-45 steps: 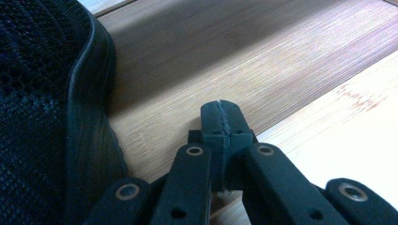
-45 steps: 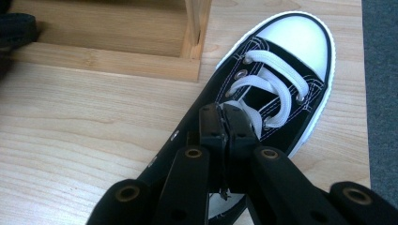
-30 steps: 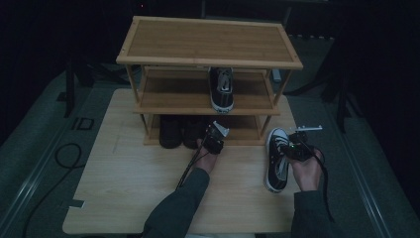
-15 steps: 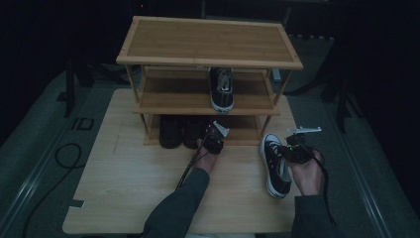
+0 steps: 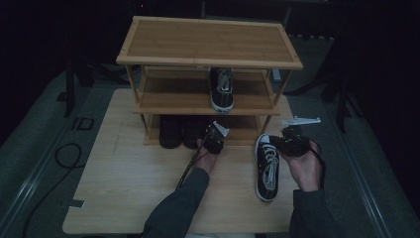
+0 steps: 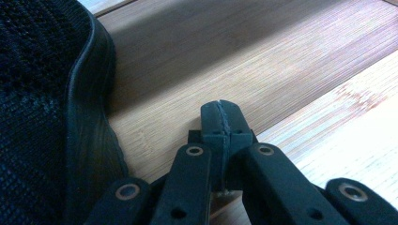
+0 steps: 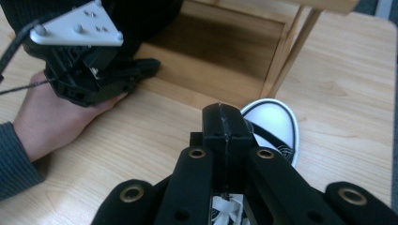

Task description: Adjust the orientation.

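One sneaker (image 5: pixel 221 88) is shelved on the rack (image 5: pixel 208 48); its mate (image 5: pixel 267 166) hangs from the right gripper (image 5: pixel 288 145)'s pinched fingers; left gripper (image 5: pixel 214 140) closed, empty.

Count of things on the worktop (image 5: pixel 124 198)

One rack (image 5: pixel 208 44), two sneakers (image 5: pixel 221 89) (image 5: pixel 267 168), two black shoes (image 5: pixel 169 131) (image 5: pixel 194 131), two tools (image 5: pixel 214 136) (image 5: pixel 277 144).

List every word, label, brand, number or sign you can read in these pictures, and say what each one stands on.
No readable text anywhere.
Sneaker on the table: no legible brand or label.
Sneaker on the middle shelf: too small and dark to tell any marking.
Shoe rack: plain wood, no print.
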`<state>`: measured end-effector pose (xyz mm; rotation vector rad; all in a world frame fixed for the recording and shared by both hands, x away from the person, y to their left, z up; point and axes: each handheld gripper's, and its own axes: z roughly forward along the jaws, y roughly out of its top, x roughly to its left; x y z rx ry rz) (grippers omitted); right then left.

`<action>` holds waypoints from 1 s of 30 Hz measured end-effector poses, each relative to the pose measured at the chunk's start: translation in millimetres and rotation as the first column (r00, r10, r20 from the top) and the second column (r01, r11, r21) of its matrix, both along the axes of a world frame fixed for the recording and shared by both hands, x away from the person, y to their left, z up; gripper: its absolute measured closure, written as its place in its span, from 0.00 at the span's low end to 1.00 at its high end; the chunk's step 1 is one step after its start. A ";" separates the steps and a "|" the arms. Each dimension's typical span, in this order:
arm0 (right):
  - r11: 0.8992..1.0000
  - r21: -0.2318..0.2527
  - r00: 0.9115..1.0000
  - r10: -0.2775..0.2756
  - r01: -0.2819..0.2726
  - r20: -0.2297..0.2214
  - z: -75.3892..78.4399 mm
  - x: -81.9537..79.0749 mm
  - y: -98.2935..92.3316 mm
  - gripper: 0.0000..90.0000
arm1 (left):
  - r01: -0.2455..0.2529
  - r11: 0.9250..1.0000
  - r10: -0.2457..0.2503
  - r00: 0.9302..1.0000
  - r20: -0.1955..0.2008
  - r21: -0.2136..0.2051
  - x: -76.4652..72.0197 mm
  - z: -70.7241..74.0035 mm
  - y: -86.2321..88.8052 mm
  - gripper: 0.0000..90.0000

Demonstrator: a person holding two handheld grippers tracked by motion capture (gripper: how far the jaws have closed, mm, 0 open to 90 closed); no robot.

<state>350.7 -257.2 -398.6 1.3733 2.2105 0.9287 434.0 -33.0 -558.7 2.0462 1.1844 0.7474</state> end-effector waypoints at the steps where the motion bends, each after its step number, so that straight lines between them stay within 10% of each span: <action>1: 1.000 -0.006 1.000 0.005 -0.005 -0.015 -5.5 2.3 2.5 1.00 | 0.000 1.000 0.000 1.000 -0.002 -0.002 0.1 0.1 0.2 1.00; 12: 0.996 -0.065 0.995 -0.063 0.057 -0.082 -42.4 6.9 -8.0 1.00 | 0.000 1.000 0.000 1.000 0.000 0.000 0.0 0.0 0.0 1.00; 30: 0.992 -0.061 0.986 -0.119 0.113 -0.118 -69.3 -31.1 -23.0 0.87 | -0.001 1.000 0.001 1.000 0.002 0.002 -0.2 -0.1 -0.4 1.00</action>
